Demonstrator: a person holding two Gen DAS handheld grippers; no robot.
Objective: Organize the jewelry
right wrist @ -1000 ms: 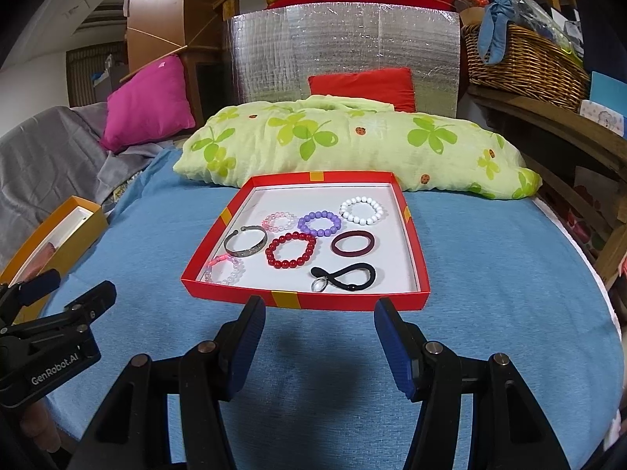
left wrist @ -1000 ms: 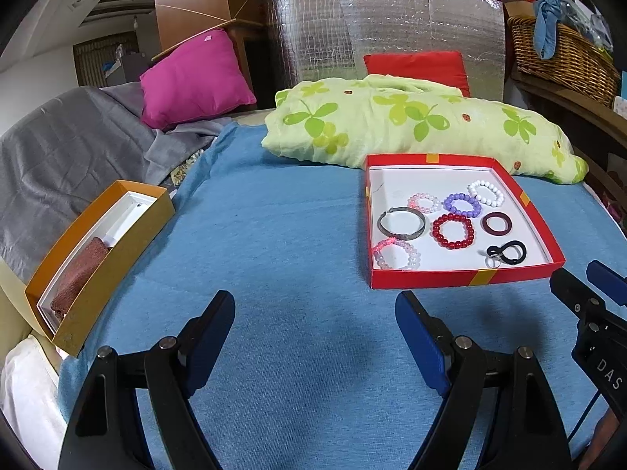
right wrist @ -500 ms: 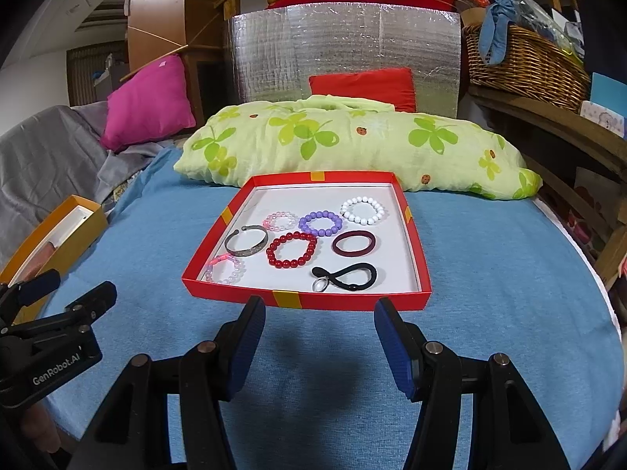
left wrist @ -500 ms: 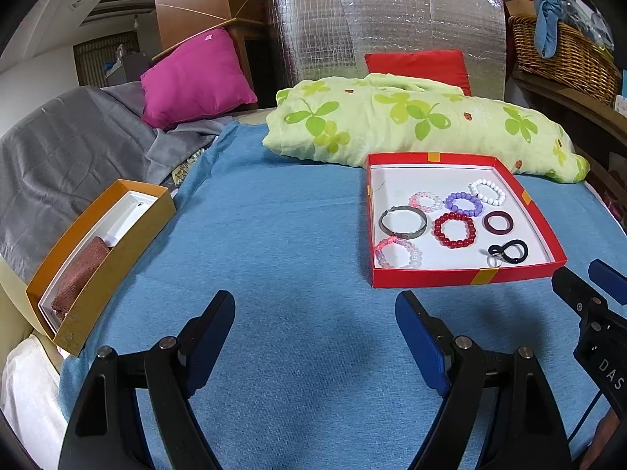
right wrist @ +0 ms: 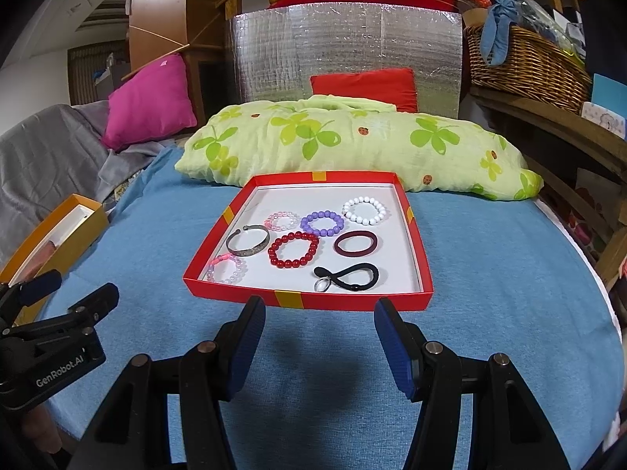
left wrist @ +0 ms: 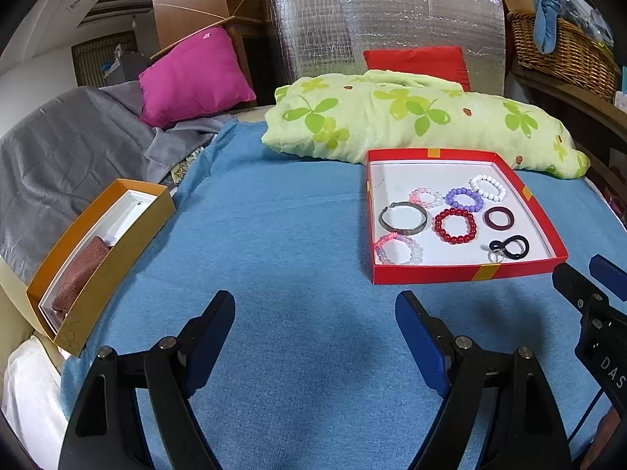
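A red tray [right wrist: 425, 274] [left wrist: 431, 274] with a white floor lies on the blue cloth. It holds several bracelets: a silver cuff [right wrist: 248, 241] [left wrist: 403, 217], a red bead bracelet [right wrist: 293, 250] [left wrist: 455, 225], a purple one [right wrist: 323, 223], a white one [right wrist: 364, 210], two pink ones [right wrist: 227, 268], a maroon ring [right wrist: 356, 243] and a black hair tie [right wrist: 348, 276]. An orange box [left wrist: 98, 258] [right wrist: 58, 231] with a brown cloth inside lies to the left. My left gripper [left wrist: 313, 325] is open and empty over the cloth. My right gripper [right wrist: 319, 327] is open and empty just before the tray's near edge.
A green clover-print pillow [right wrist: 352, 145] lies behind the tray. A pink cushion [left wrist: 192, 74] and grey blanket [left wrist: 66, 145] are at the back left. A wicker basket [right wrist: 525, 58] stands on a wooden shelf at the right. A silver foil panel [right wrist: 345, 51] stands behind.
The right gripper has edged slightly toward the tray. Nothing else has moved.
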